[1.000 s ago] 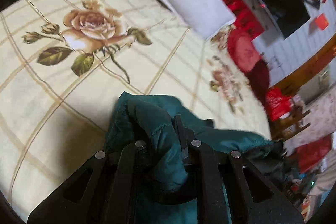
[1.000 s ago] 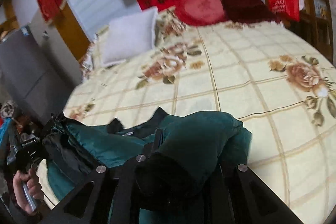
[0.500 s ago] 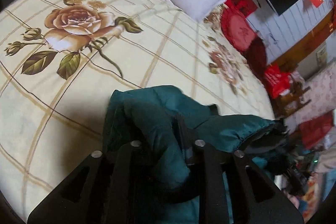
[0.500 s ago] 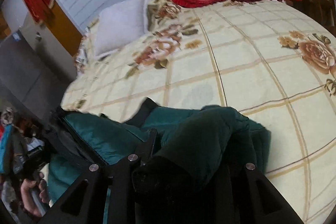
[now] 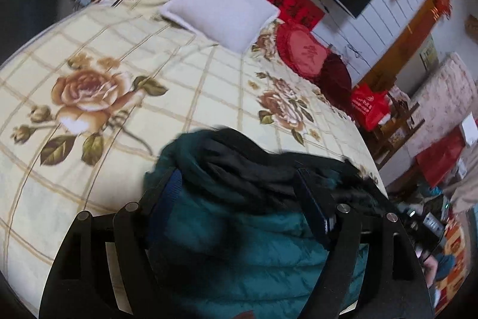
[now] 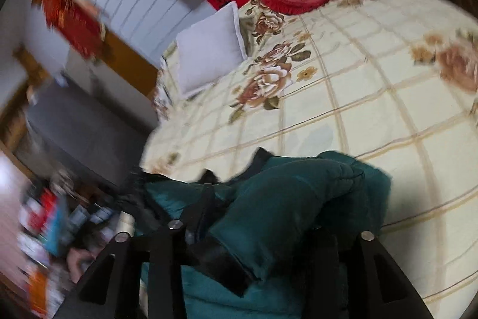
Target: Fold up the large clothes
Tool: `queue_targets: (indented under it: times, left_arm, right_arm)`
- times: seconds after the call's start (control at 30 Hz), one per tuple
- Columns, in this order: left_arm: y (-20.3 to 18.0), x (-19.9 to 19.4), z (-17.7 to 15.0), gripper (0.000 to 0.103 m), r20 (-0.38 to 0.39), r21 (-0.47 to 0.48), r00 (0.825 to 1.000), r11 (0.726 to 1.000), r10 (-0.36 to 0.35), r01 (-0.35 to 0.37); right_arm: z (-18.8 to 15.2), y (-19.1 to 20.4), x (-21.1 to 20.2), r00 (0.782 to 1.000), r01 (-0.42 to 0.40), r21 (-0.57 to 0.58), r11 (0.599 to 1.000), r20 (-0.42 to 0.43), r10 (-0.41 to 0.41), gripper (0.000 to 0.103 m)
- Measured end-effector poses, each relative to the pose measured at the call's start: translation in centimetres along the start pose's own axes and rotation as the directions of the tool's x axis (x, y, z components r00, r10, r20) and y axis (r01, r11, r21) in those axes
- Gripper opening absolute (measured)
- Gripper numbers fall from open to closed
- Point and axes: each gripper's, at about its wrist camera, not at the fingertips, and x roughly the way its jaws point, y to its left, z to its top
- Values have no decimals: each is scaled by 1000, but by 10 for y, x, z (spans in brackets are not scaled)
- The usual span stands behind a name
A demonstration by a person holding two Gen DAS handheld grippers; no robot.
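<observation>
A teal padded jacket (image 5: pixel 254 244) with a black lining lies bunched at the near edge of the bed (image 5: pixel 209 85). My left gripper (image 5: pixel 239 190) hovers over it with its jaws opening wide. The jacket sits between and below the blue-padded fingers (image 5: pixel 167 187), and they do not press on it. In the right wrist view the jacket's sleeve (image 6: pixel 298 193) with a black cuff drapes between the jaws of my right gripper (image 6: pixel 260 217), which are opening. Its left finger stands apart from the cloth, and the sleeve hides the right one.
The flowered, checked bedspread (image 6: pixel 358 115) stretches away bare beyond the jacket. A white pillow (image 5: pixel 221 8), a red heart cushion (image 5: pixel 301 50) and a dark red cushion (image 5: pixel 337 76) lie at the headboard. A red bag (image 5: pixel 369 106) and clutter stand off the bed's side.
Both grippers were shut on folds of the jacket and have spread their jaws off it. The left gripper has risen, and the right has shifted sideways and rolled.
</observation>
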Motion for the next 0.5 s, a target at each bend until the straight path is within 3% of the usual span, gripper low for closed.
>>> queue_targets:
  times: [0.1, 0.2, 0.27, 0.3, 0.37, 0.43, 0.5]
  left_arm:
    - [-22, 6, -1, 78, 4, 82, 1000, 997, -2, 2]
    - [-39, 17, 0, 78, 7, 144, 1000, 990, 4, -5]
    - [-46, 33, 4, 78, -8, 158, 1000, 987, 26, -24]
    - [-50, 44, 7, 78, -15, 175, 999, 984, 47, -44]
    - [-54, 63, 10, 78, -25, 209, 993, 972, 112, -104]
    - [-55, 88, 10, 78, -35, 282, 979, 942, 199, -182]
    - [-48, 111, 4, 78, -39, 317, 953, 908, 300, -273]
  right_arm:
    - [5, 1, -14, 996, -67, 52, 996, 62, 64, 69]
    - [11, 10, -26, 994, -46, 20, 999, 105, 44, 73]
    - [12, 23, -23, 989, 111, -58, 992, 107, -105, 73]
    - [10, 34, -14, 974, 213, -131, 968, 105, -200, 73]
    - [7, 47, 6, 952, 307, -236, 922, 96, -292, 73]
    - [3, 62, 36, 910, 413, -343, 844, 117, -397, 73]
    - [-1, 61, 65, 884, 459, -373, 807, 95, -459, 73]
